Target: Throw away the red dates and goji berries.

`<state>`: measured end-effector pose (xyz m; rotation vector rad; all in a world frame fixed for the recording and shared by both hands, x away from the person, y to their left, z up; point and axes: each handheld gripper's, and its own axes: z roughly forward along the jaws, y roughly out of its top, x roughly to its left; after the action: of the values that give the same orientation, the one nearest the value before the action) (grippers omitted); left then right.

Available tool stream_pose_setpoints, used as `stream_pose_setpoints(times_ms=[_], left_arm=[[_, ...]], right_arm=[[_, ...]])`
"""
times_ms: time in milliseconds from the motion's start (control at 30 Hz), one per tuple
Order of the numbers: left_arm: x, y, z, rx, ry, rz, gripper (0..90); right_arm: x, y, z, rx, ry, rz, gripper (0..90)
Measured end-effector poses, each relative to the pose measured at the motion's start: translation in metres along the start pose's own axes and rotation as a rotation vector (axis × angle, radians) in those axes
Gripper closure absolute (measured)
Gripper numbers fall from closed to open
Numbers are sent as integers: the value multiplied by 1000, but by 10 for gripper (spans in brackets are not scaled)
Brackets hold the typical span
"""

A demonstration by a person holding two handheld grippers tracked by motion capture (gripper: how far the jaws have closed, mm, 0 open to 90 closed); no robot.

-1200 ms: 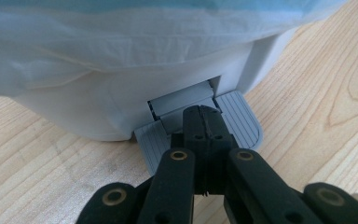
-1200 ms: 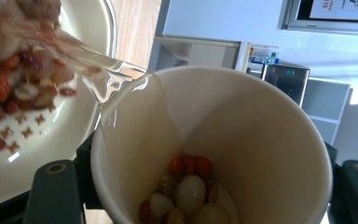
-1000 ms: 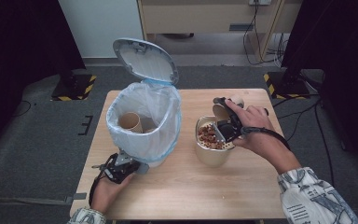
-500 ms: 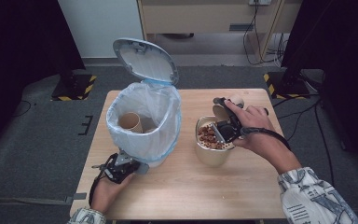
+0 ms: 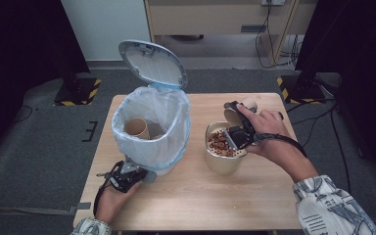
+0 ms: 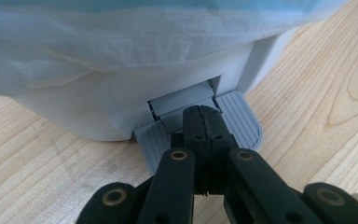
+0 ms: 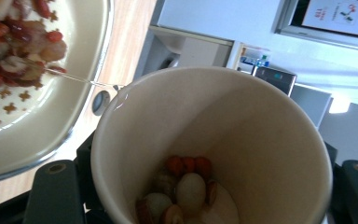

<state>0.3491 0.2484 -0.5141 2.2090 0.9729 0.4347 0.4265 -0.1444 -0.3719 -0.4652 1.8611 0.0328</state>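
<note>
I held the left gripper [image 6: 204,122], jaws closed, on the bin pedal [image 6: 242,121]; the right gripper [image 5: 239,128] clasped a paper cup [image 7: 214,140] tilted over the bowl [image 5: 220,161] at 3 o'clock of the bin [image 5: 149,127].

Background: a wooden cabinet [image 5: 215,17] is standing beyond the tabletop [image 5: 196,196], cables [image 5: 267,41] are hanging at its right, and yellow-black striped bases [image 5: 78,90] are resting on grey floor [image 5: 34,147].

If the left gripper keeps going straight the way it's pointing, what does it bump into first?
Probably the white bin. The left gripper, shut, rests on the grey pedal, and the bin's base rises just behind that pedal. How deep the gap is, I can't tell exactly.
</note>
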Motion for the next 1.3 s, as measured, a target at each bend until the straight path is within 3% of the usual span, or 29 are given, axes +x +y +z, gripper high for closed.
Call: stream_pose_setpoints(times_ms=[367, 767, 1000, 1300], left_arm=[[0, 0, 0, -1, 1, 1, 900], [0, 0, 0, -1, 0, 0, 900], [0, 0, 0, 0, 0, 1, 900], [0, 0, 0, 0, 1, 1, 900]], right_arm=[[-19, -3, -9, 17, -57, -67, 270], [-25, 10, -14, 74, -114, -247, 274], [-21, 13, -10, 81, -99, -268, 283], [-18, 13, -11, 87, -114, -299, 283]])
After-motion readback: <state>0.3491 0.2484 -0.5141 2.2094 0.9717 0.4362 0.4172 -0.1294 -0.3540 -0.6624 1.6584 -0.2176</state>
